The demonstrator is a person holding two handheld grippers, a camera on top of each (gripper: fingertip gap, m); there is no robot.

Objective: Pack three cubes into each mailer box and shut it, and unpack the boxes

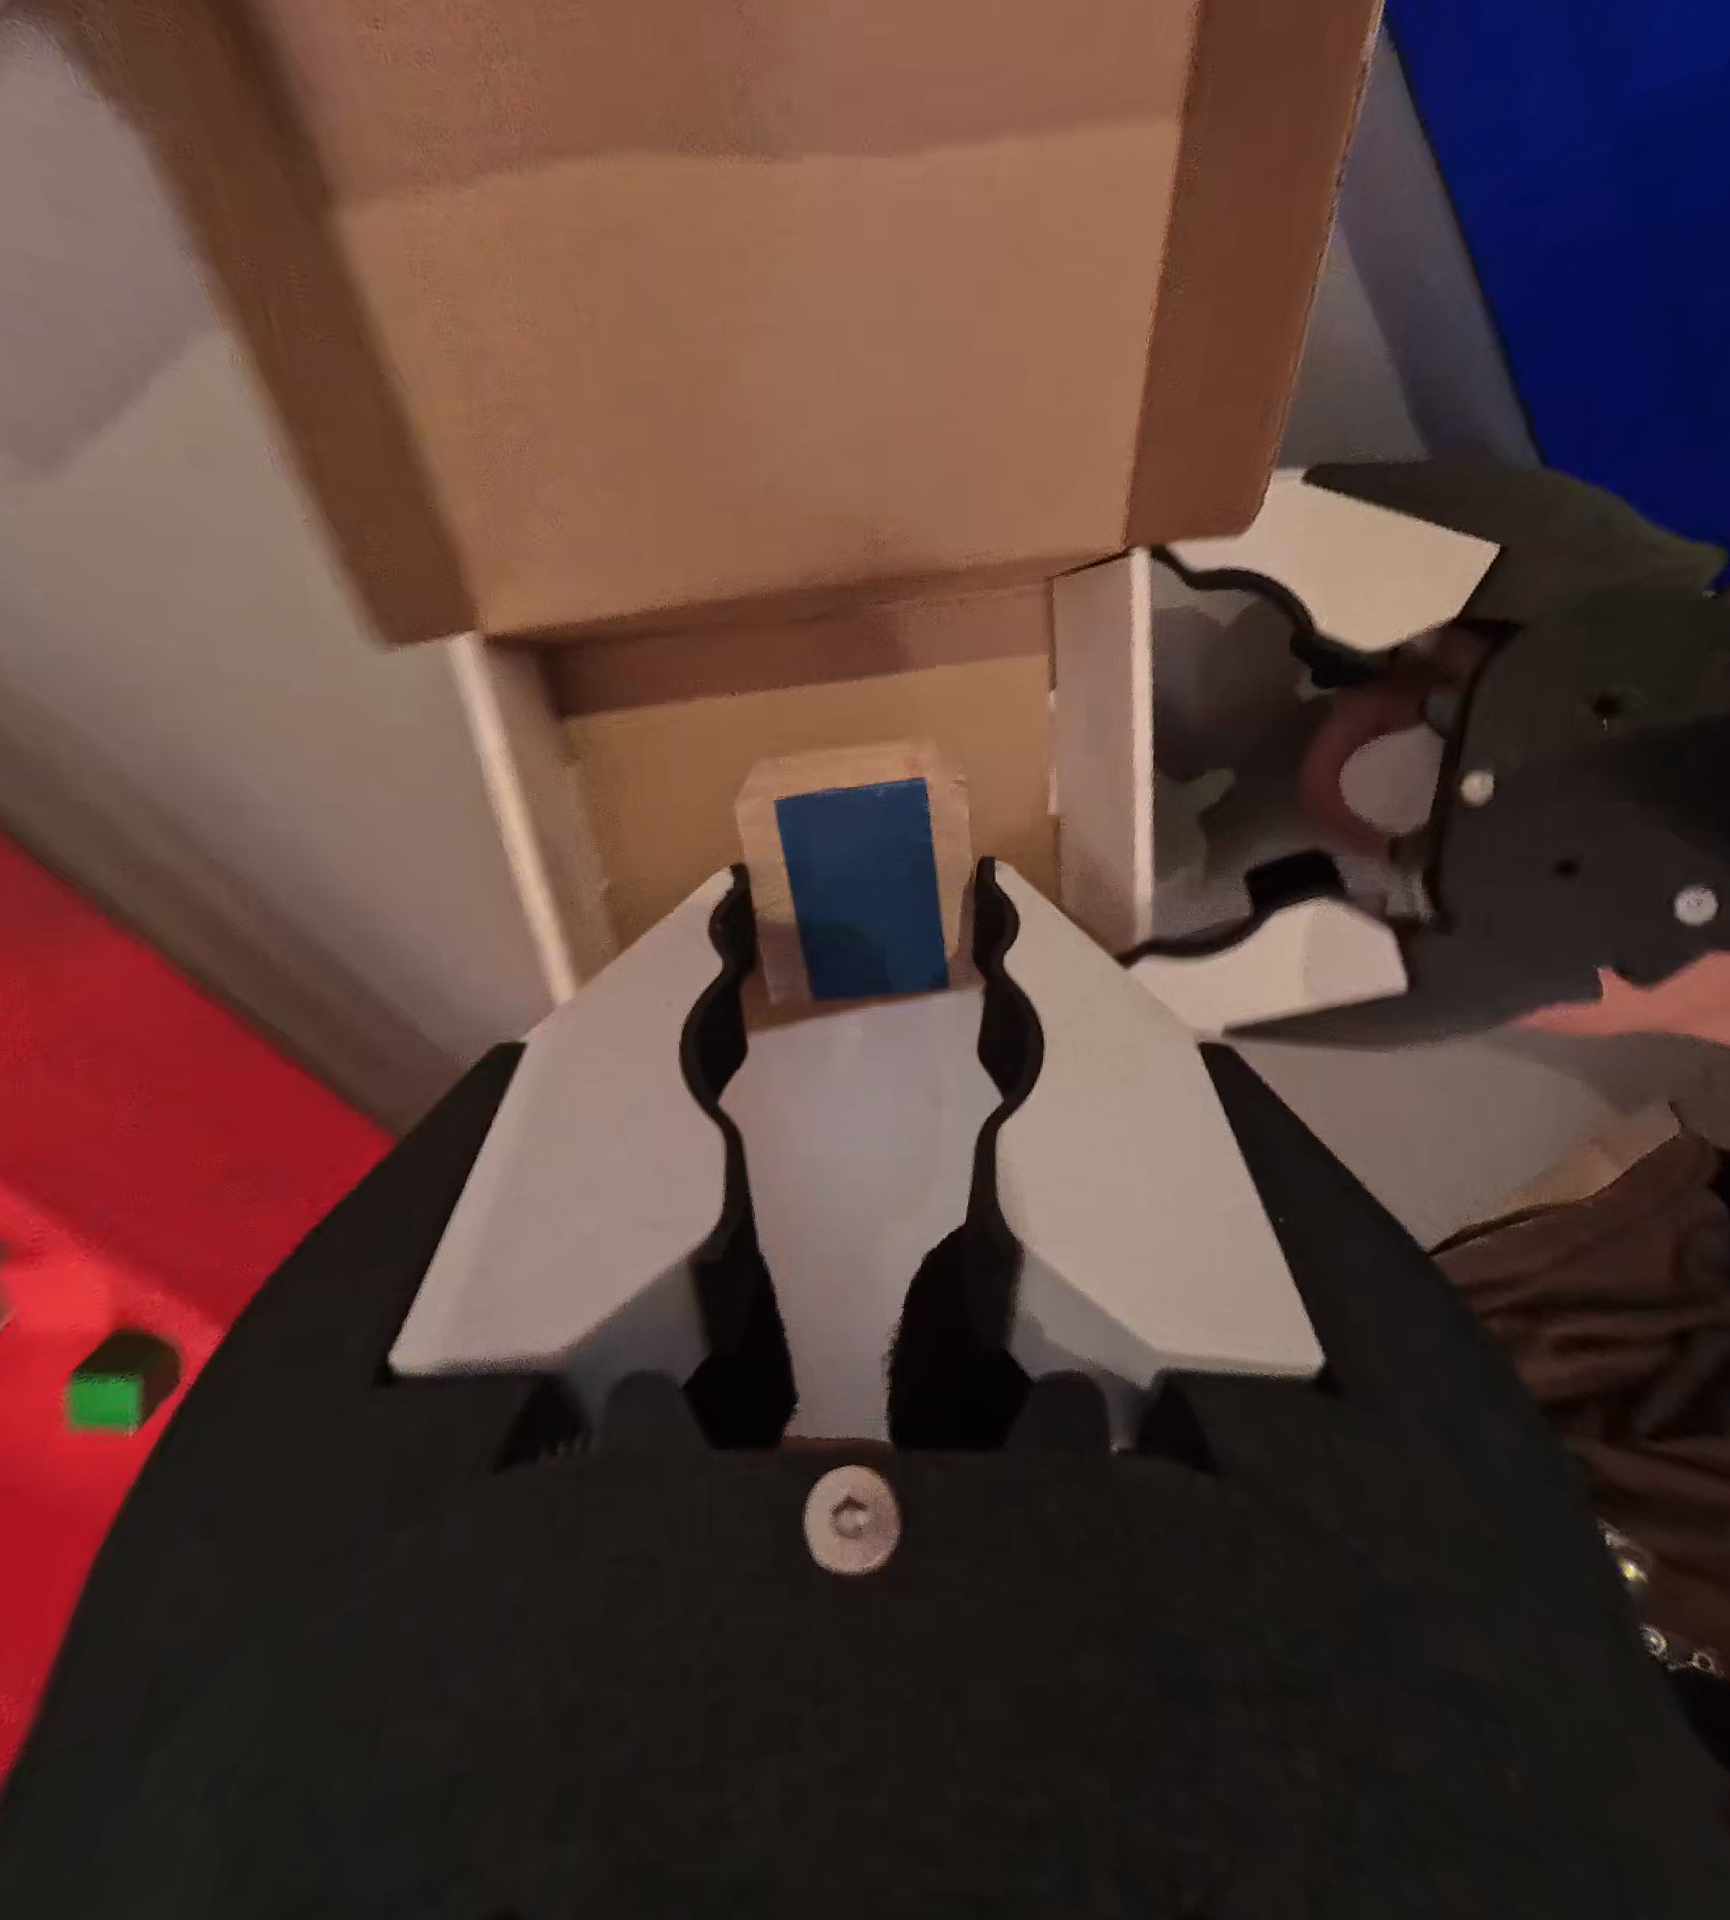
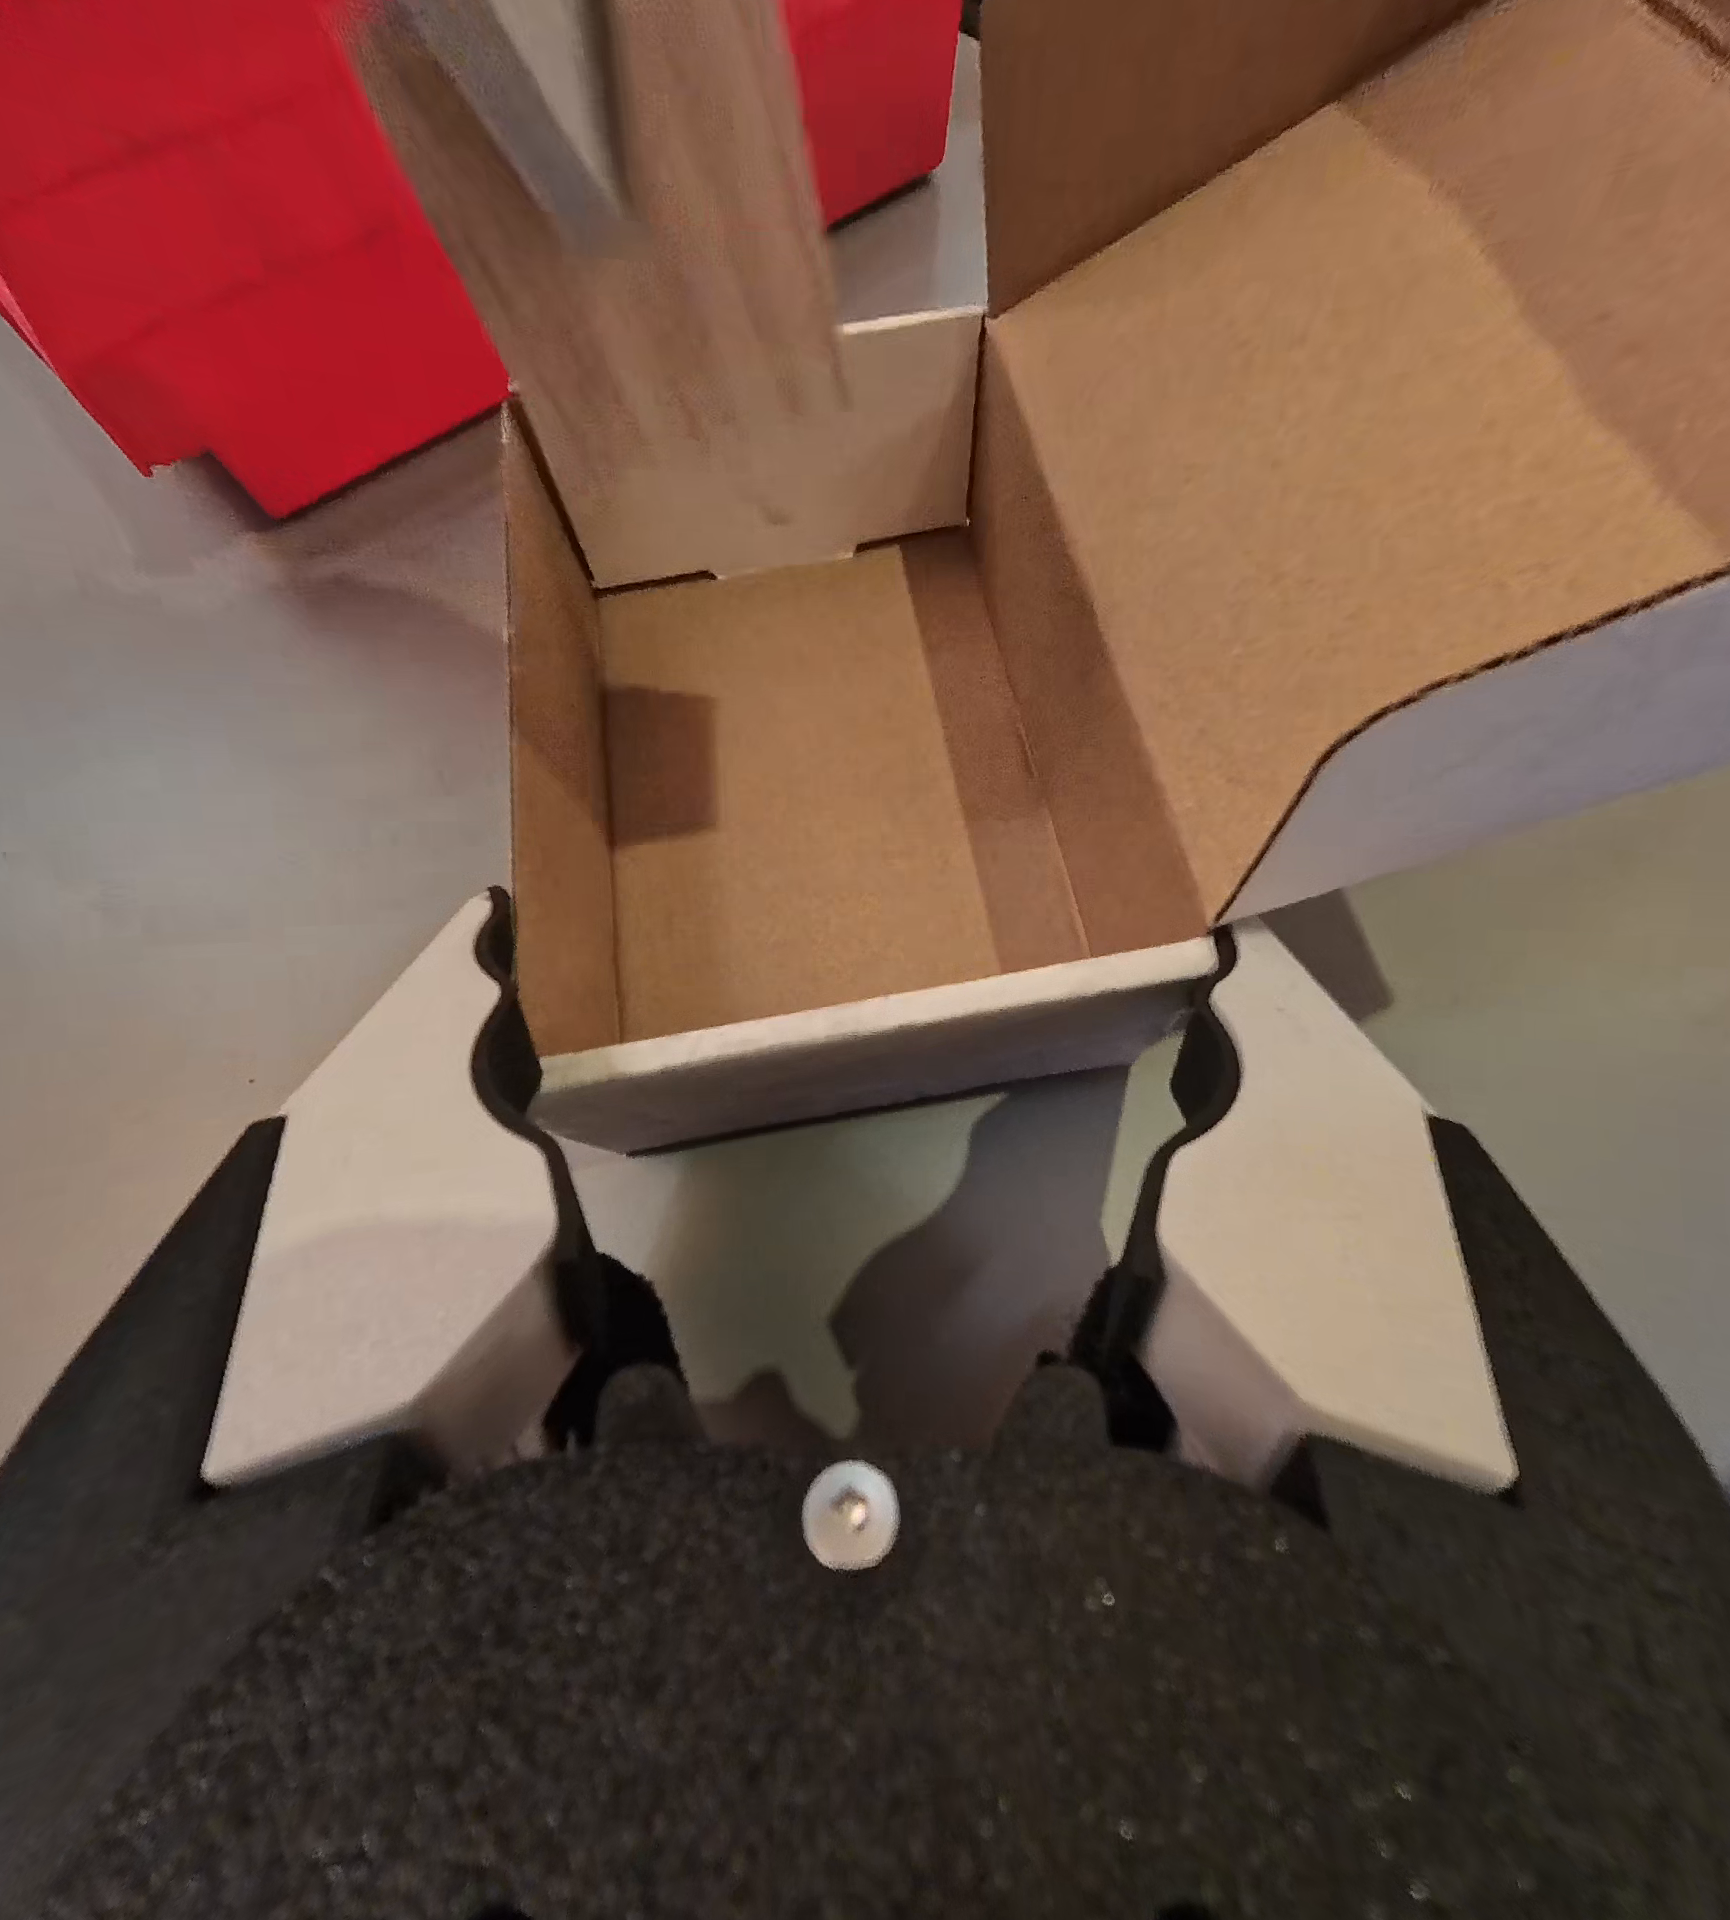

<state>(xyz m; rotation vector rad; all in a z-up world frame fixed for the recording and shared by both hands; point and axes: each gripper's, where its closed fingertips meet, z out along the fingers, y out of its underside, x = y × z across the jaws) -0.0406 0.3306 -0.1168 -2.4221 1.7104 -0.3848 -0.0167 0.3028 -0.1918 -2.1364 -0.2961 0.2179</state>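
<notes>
My left gripper [image 1: 856, 894] is shut on a wooden cube with a blue face [image 1: 859, 883] and holds it over the open mailer box [image 1: 1100, 727], white outside and brown inside. Its lid [image 1: 788, 364] stands up behind. My right gripper [image 2: 856, 956] is open, with its fingers on either side of the box's near wall [image 2: 840, 1049]. It also shows at the right of the left wrist view [image 1: 1183, 758]. The box floor [image 2: 799, 790] looks empty, with a dark square shadow on it. The left gripper is a blur at the top [image 2: 653, 260] of the right wrist view.
A green cube [image 1: 118, 1387] lies on a red surface [image 1: 61, 1039] at lower left. Red boxes [image 2: 196, 260] stand beyond the mailer box on the grey table [image 2: 165, 831]. A blue shape [image 1: 1619, 260] is at upper right. A hand [image 1: 1671, 1018] holds the right gripper. Left tips to right tips: about 8 centimetres. My right gripper's tips are some 15 centimetres from the blue shape [image 1: 1619, 260].
</notes>
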